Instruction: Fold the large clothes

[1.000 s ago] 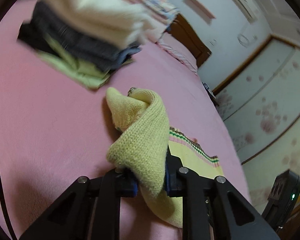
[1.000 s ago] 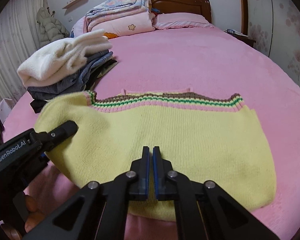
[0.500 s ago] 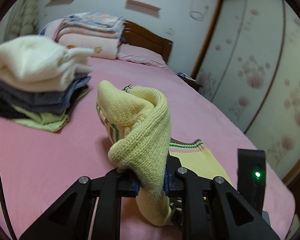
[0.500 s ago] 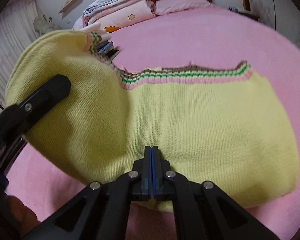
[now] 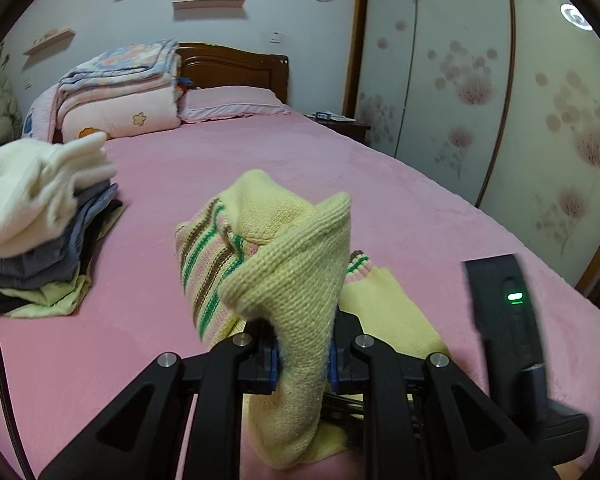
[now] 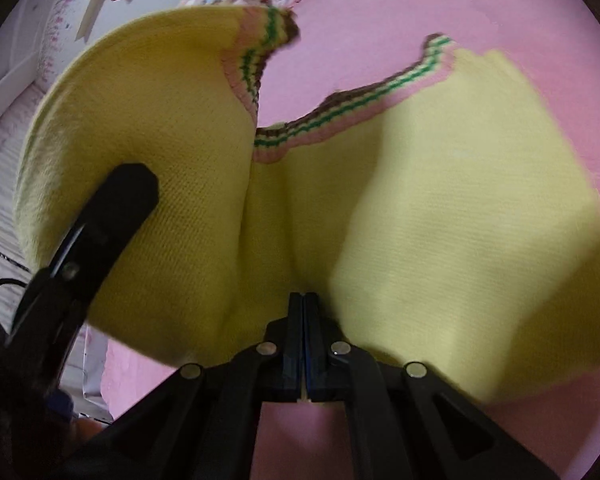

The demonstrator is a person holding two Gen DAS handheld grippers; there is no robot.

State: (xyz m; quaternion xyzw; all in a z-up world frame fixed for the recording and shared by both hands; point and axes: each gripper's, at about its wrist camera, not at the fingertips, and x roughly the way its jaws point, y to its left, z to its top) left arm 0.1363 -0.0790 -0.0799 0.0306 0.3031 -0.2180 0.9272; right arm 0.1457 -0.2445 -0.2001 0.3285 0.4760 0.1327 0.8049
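Note:
A yellow knitted sweater (image 6: 460, 208) with a pink, green and brown striped hem lies partly on the pink bed (image 5: 260, 160). My left gripper (image 5: 302, 360) is shut on a bunched fold of the sweater (image 5: 296, 264) and holds it up off the bed. My right gripper (image 6: 303, 320) is shut on the sweater's near edge at the middle. In the right wrist view the left gripper (image 6: 112, 208) holds the left side raised and curled over. The right gripper's body (image 5: 504, 320) shows in the left wrist view.
A pile of folded clothes (image 5: 36, 216) with a white knit on top sits at the left of the bed. Folded quilts (image 5: 120, 96) and a pillow (image 5: 232, 104) lie by the wooden headboard. A floral wardrobe (image 5: 500, 100) stands at the right.
My left gripper has lifted the sweater's left side higher and carried it rightward over the rest. The right gripper has stayed clamped on the near edge and tilted downward.

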